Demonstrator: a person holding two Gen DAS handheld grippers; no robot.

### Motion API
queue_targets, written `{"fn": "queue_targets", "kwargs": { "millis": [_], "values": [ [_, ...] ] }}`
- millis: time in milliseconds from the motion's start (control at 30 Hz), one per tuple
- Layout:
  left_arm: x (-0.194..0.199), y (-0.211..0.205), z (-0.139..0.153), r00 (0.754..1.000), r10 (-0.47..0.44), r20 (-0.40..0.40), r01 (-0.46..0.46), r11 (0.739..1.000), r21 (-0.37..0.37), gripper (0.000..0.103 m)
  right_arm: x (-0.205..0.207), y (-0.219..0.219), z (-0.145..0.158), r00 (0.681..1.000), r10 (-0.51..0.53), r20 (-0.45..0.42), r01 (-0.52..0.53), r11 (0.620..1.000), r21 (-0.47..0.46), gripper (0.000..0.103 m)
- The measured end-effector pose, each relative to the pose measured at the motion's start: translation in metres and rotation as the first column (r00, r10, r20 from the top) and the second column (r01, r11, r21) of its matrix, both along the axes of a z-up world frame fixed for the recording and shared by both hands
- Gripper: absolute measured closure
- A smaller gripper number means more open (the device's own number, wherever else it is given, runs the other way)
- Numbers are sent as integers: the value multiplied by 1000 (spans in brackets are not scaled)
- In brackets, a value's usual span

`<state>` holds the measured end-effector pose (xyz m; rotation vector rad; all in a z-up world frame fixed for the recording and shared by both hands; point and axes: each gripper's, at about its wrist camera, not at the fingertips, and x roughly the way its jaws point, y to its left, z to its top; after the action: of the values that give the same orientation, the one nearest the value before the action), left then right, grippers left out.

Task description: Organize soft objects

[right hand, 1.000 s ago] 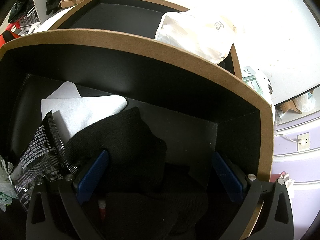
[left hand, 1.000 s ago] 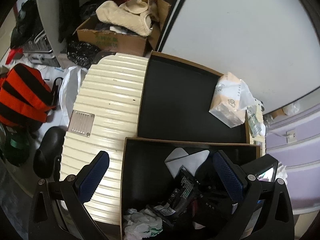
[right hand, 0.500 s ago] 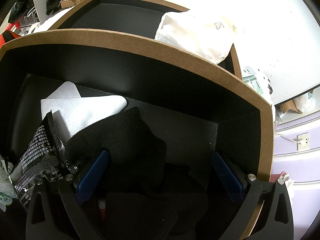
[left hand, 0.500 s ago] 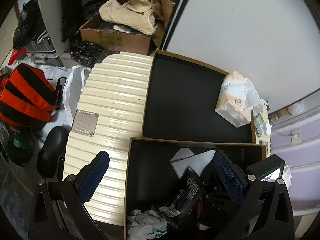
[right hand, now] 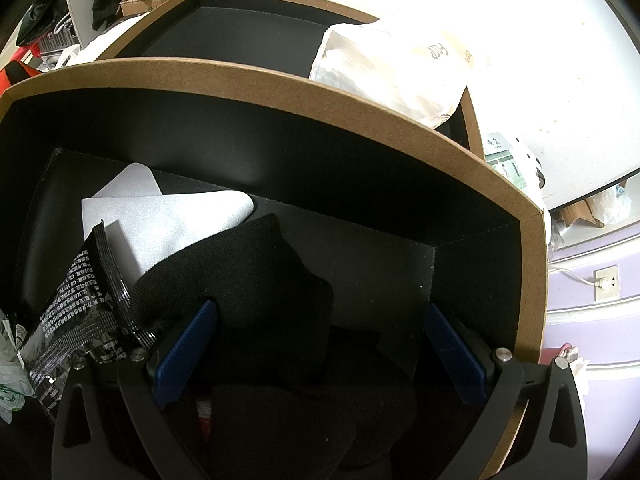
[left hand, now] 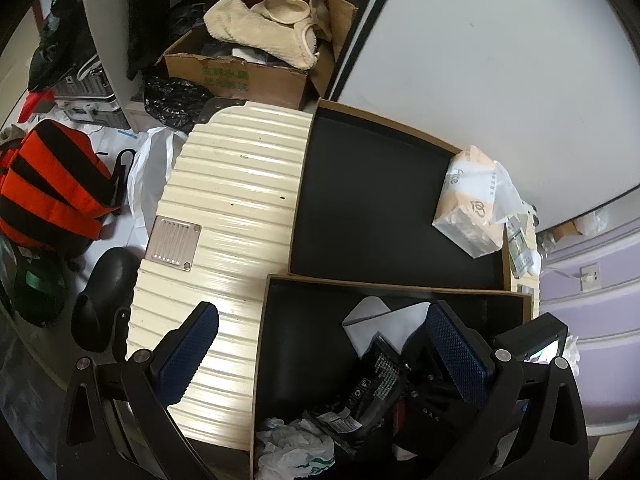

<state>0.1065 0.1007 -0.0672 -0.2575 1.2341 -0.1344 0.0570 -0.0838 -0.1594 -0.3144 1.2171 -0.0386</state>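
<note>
My right gripper (right hand: 320, 344) is open inside a black box with a brown rim (right hand: 280, 88), its fingers on either side of a black knitted cloth (right hand: 256, 292). A white cloth (right hand: 168, 216) and a black printed packet (right hand: 80, 312) lie to the left of it. My left gripper (left hand: 320, 352) is open and empty, held above the same box (left hand: 360, 284). In the left wrist view the white cloth (left hand: 368, 316), the packet (left hand: 372, 380) and crumpled white plastic (left hand: 296, 452) lie in the box.
A second black box (left hand: 384, 200) behind holds a wrapped tissue pack (left hand: 468, 208). A cream ribbed suitcase (left hand: 224, 216) lies to the left. A cardboard box with cream towels (left hand: 260, 36), an orange-black bag (left hand: 44, 184) and a white wall panel (left hand: 500, 60) surround them.
My left gripper has drifted slightly left and back, so the scene shifted right in its view. My right gripper has not moved.
</note>
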Motion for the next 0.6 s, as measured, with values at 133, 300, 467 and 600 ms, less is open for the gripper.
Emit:
{"fn": "queue_targets", "kwargs": {
  "millis": [133,300,467,600],
  "values": [
    [0,0,0,1000,-5,2,5,1000,3,0,0,0,0,1000,0,-1,0,1000,0,1],
    [0,-3,0,1000,-13,3,13,1000,17,0,0,0,0,1000,0,0,0,1000,0,1],
    [0,-6,0,1000,-18,5,18,1000,26,0,-1,0,0,1000,0,-1,0,1000,0,1],
    [0,-5,-1,1000,-16,1,16,1000,27,0,1,0,0,1000,0,0,0,1000,0,1]
  ]
}}
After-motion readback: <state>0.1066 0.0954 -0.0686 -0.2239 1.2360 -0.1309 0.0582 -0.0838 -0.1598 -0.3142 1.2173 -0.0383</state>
